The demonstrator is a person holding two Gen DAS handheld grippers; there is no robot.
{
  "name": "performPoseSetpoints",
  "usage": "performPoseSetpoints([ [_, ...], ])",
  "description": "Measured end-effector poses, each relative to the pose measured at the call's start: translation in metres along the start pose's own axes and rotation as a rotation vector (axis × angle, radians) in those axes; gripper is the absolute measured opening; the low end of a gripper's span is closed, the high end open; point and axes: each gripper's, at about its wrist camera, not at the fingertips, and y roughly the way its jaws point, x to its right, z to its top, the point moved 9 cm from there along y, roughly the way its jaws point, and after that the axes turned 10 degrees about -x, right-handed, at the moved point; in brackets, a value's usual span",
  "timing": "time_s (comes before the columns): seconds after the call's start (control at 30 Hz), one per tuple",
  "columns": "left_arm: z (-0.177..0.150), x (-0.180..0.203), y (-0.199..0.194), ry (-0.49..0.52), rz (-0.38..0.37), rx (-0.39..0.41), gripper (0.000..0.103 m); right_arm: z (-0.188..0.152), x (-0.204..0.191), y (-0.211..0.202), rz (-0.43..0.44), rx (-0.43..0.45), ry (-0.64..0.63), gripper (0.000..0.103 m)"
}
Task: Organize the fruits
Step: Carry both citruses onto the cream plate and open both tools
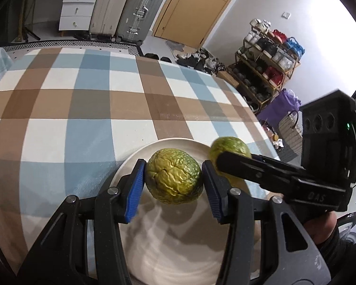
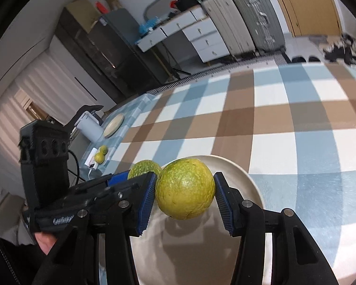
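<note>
Left gripper [image 1: 173,178]: clamping wrinkled fruit [image 1: 174,177] over near plate [image 1: 178,249].
Right gripper [image 2: 185,191]: pinching smooth fruit [image 2: 185,188] just right of it.
Handling: probably light, firm, rounded, liable to roll; widest middle is suiting the pads.

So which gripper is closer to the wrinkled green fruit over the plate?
Left. The left gripper has the wrinkled green fruit right between its blue pads. The right gripper holds a smoother green fruit just beside it, above the same plate.

Right gripper [image 2: 185,193] clamps a green fruit [image 2: 184,188] above the plate [image 2: 246,178].
</note>
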Motion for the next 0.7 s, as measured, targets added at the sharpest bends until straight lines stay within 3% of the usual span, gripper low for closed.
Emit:
performPoseSetpoints([
  [0.43, 0.004, -0.012, 0.028, -0.027, -0.004, -0.023, 0.046, 0.008, 0.027, 0.030, 0.033, -0.031, 0.119, 0.052],
  [0.57, 0.005, -0.008, 0.021, -0.007, 0.017, -0.007, 0.047, 0.012, 0.023, 0.022, 0.041, 0.003, 0.119, 0.066],
  [0.63, 0.006, -0.007, 0.015, -0.009, 0.023, -0.002, 0.053, 0.014, 0.020, 0.015, 0.050, 0.023, 0.117, 0.066],
  [0.7, 0.005, -0.006, 0.005, -0.011, 0.038, 0.017, 0.069, 0.014, 0.018, 0.007, 0.044, 0.039, 0.116, 0.066],
])
